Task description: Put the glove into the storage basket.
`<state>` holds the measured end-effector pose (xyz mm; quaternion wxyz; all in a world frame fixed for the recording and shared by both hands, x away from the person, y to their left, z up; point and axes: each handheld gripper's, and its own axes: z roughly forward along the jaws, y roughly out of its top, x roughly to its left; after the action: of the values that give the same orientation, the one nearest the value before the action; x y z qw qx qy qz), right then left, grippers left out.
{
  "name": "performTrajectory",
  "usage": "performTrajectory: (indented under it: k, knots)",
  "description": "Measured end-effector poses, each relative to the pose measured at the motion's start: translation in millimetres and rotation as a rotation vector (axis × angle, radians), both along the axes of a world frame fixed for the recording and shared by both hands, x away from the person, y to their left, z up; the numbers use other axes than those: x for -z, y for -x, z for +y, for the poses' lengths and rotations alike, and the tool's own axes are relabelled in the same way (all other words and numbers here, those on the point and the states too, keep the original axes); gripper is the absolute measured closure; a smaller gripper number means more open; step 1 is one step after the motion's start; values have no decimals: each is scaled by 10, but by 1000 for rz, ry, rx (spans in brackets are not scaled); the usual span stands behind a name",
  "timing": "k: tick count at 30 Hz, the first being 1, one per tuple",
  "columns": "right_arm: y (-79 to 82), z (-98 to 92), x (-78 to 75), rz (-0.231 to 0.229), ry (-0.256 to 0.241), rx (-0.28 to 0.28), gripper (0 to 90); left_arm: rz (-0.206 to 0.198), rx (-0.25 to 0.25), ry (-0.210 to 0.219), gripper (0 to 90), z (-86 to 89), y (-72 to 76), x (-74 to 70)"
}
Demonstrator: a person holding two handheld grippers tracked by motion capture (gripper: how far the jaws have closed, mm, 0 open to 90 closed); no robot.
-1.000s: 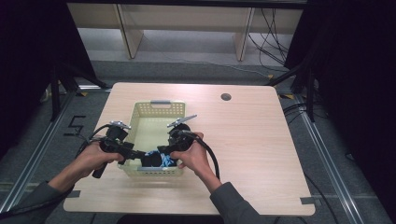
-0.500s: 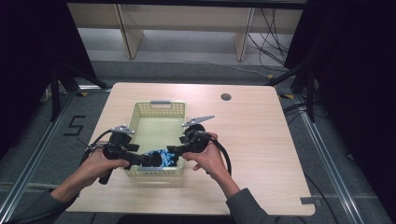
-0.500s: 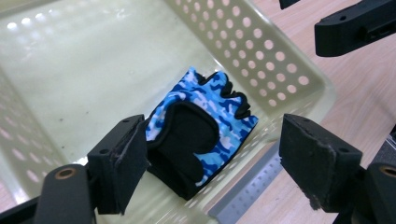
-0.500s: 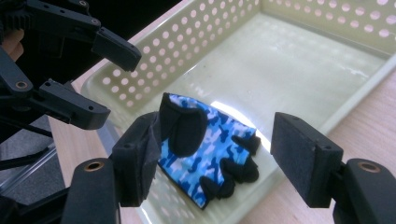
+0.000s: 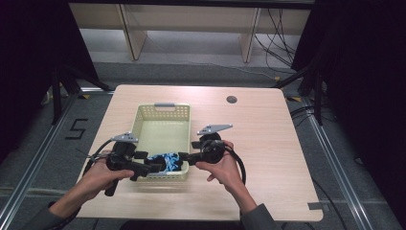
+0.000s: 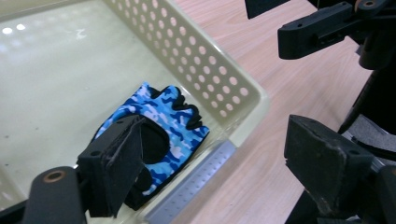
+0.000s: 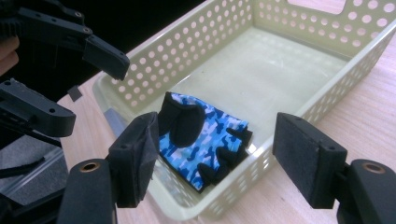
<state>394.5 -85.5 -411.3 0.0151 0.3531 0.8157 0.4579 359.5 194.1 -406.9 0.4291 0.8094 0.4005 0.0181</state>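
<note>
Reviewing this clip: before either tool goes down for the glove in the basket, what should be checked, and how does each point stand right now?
1. Glove lies free on the basket floor: ok.
2. Left tool open: ok.
3. Right tool open: ok.
4. Glove not clamped by either tool: ok.
5. Basket flat on the table: ok.
6. Clear descent: not ok, each tool's jaws straddle the basket's near wall.
</note>
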Motion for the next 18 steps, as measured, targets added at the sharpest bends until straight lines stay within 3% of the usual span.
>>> performTrajectory:
  k: [7, 9, 18]
  knots:
    - [77, -188, 26, -28, -13, 24, 304, -2, 7, 32, 193, -42, 84, -4]
    - [106, -230, 44, -8, -13, 37, 301, -3, 28, 33, 195, -65, 113, -10]
    - [226, -388, 97, -26, -36, 54, 261, -10, 63, 62, 204, -185, 224, 29]
